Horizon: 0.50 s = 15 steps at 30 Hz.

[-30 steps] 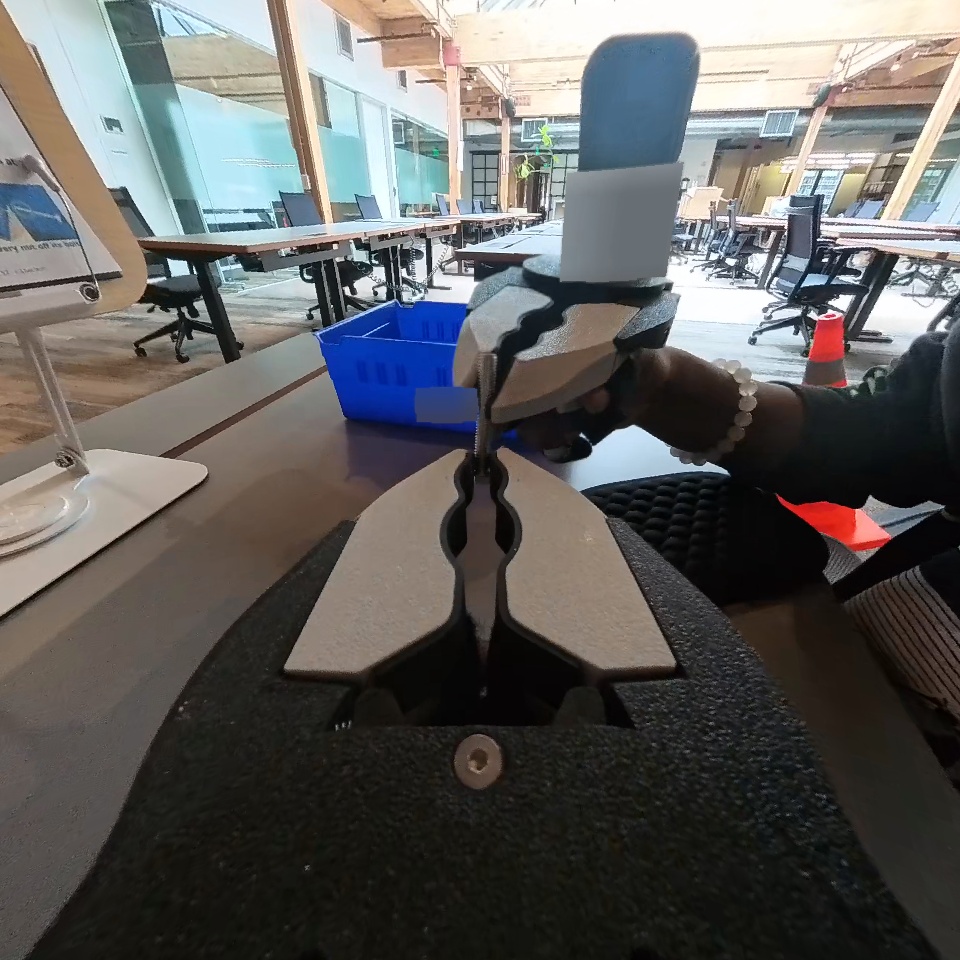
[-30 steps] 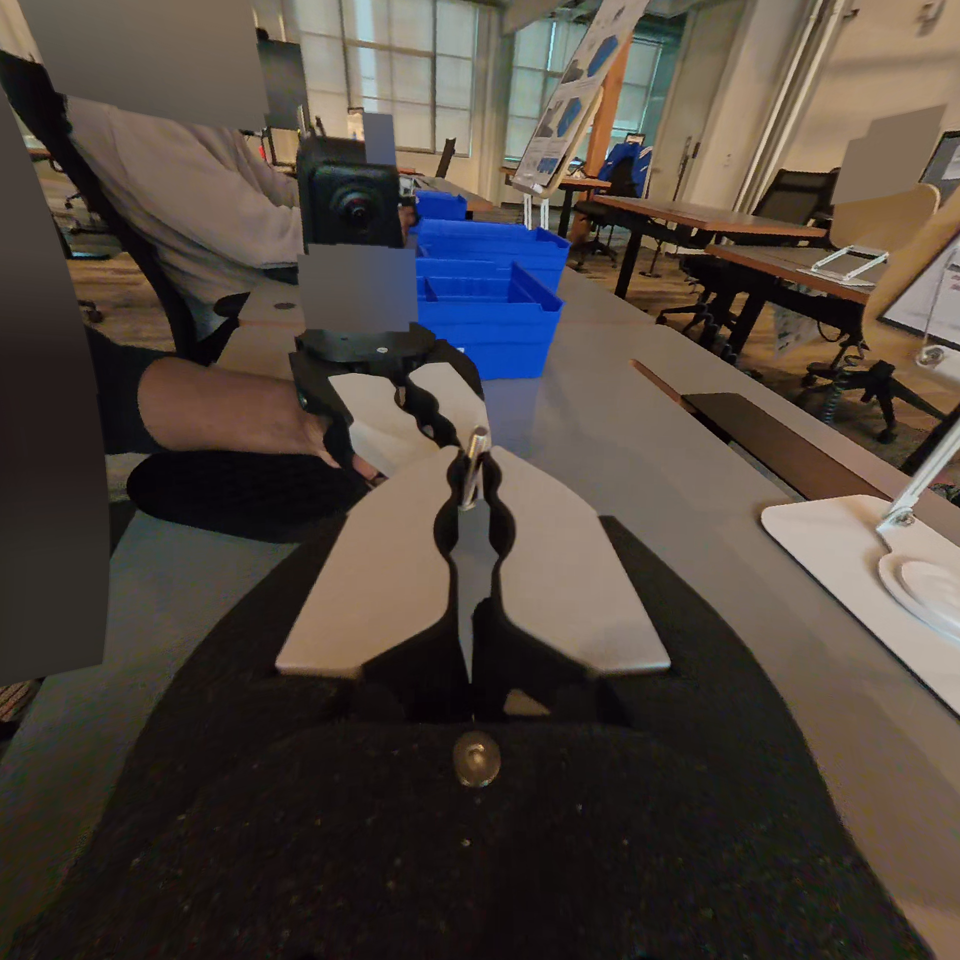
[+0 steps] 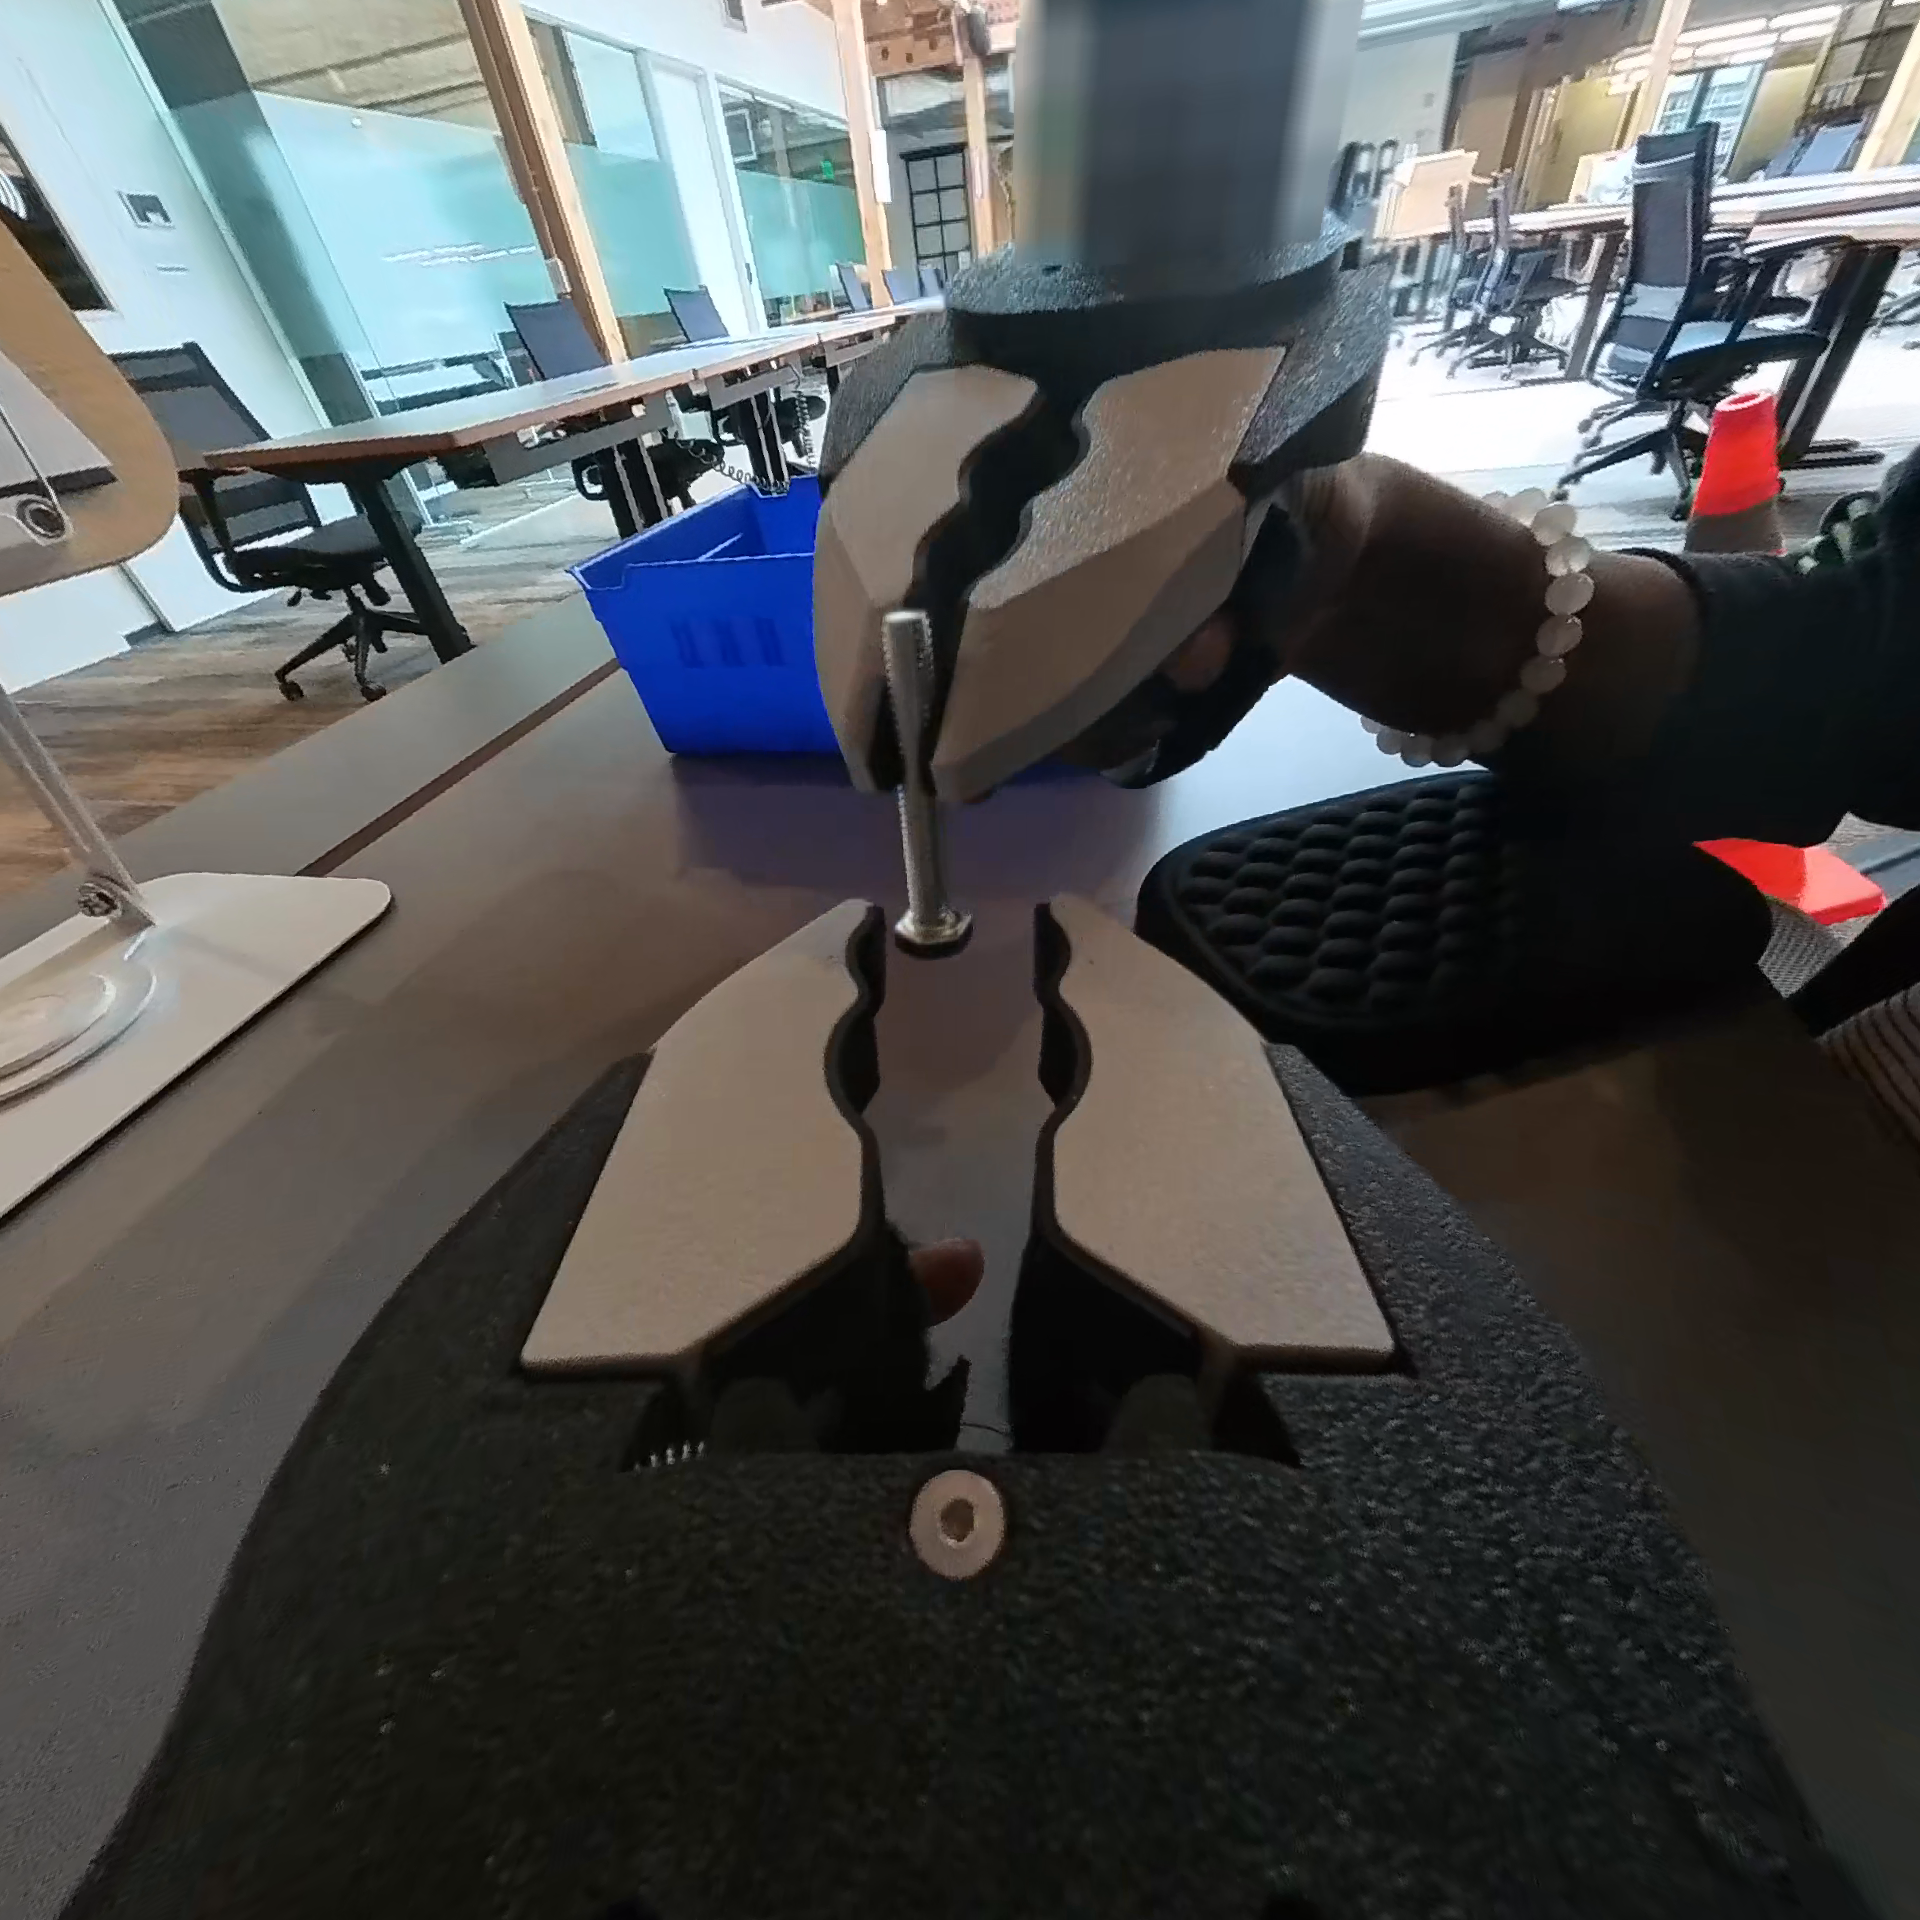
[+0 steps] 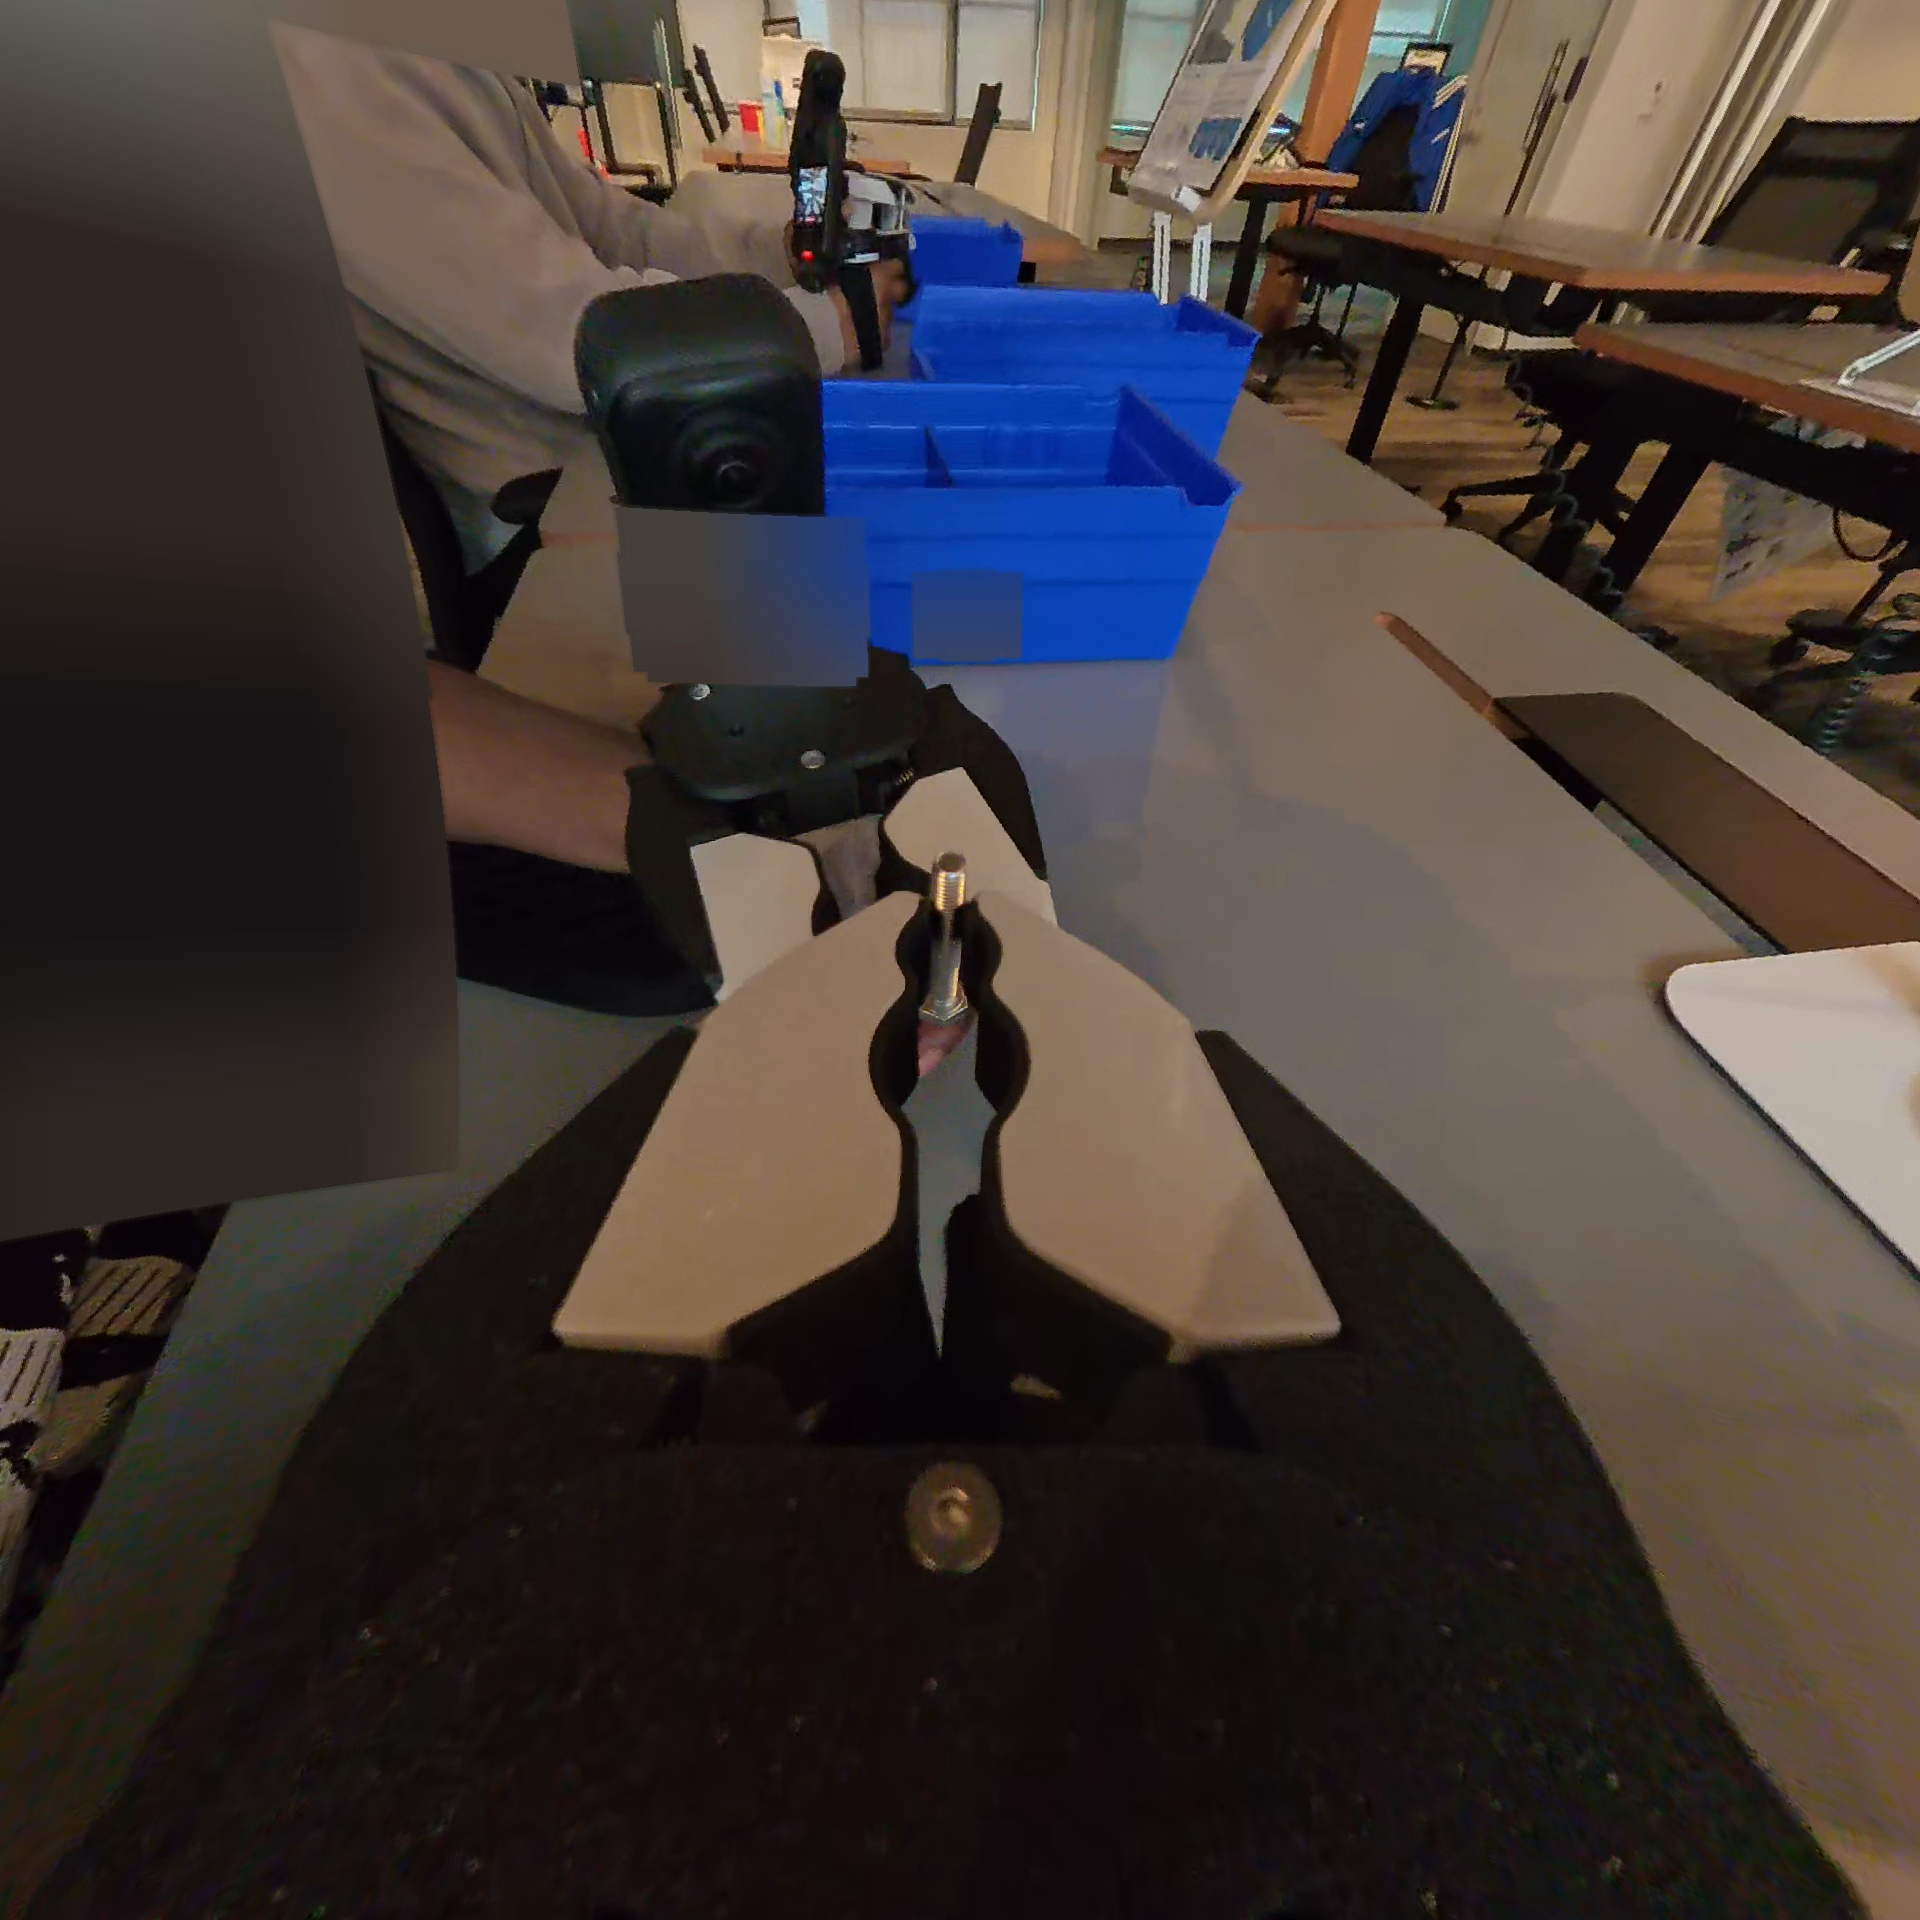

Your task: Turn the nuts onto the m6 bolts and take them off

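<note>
Right claw (image 4: pixel 951 914): pinched shut on a silver bolt (image 4: pixel 945 956), gripping mid-shank. Threaded end pokes out above the fingertips, hex head hangs below them. Bolt's long axis near vertical, clear of the grey tabletop (image 4: pixel 1351 883).

Left claw (image 3: pixel 954 920): jaws parted, nothing gripped. Hex head (image 3: pixel 933 923) sits at the mouth of the gap, close by the left-hand fingertip (image 3: pixel 831 935), daylight on the other side; pads not pressing.

Key relation: bolt stands straight ahead of the left claw, head end nearest, shank running up and away into the right claw (image 3: pixel 914 769). No separate nut made out on the threads. Judgement: left claw is the one placed to work that lower end, needing a small closing on the hex flats.

Beyond: blue bin (image 3: pixel 717 644), black mesh pad (image 3: pixel 1403 914), white stand base (image 3: pixel 208 935).
</note>
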Tool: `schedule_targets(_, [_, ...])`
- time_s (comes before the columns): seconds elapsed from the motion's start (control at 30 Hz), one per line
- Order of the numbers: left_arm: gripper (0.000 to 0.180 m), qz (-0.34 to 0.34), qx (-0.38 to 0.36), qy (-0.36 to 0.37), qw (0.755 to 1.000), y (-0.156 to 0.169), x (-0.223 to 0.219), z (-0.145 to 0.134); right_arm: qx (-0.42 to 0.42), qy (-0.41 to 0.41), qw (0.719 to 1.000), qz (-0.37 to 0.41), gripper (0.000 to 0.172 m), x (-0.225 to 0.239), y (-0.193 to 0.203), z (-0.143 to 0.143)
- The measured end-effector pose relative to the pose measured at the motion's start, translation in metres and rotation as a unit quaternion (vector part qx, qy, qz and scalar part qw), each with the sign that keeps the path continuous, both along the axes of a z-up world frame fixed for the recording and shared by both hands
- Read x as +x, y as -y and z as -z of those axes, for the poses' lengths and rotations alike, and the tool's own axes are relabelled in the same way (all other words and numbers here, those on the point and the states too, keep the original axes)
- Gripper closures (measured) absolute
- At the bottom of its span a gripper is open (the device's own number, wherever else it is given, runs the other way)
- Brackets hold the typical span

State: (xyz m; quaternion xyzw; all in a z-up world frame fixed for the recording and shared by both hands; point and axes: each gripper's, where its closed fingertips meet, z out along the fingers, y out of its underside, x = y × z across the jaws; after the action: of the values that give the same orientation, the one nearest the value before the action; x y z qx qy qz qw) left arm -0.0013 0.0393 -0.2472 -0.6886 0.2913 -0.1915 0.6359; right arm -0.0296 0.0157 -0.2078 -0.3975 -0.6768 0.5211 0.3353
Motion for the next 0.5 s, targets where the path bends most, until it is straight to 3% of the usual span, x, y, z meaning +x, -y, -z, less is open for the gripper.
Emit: schedule_targets(0.5, [0.174, 0.016, -0.013, 0.003, 1.0, 0.0021, 0.0028, 0.0035, 0.014, 0.001, 1.0, -0.028, 0.167, 0.0032, 0.007, 0.0047])
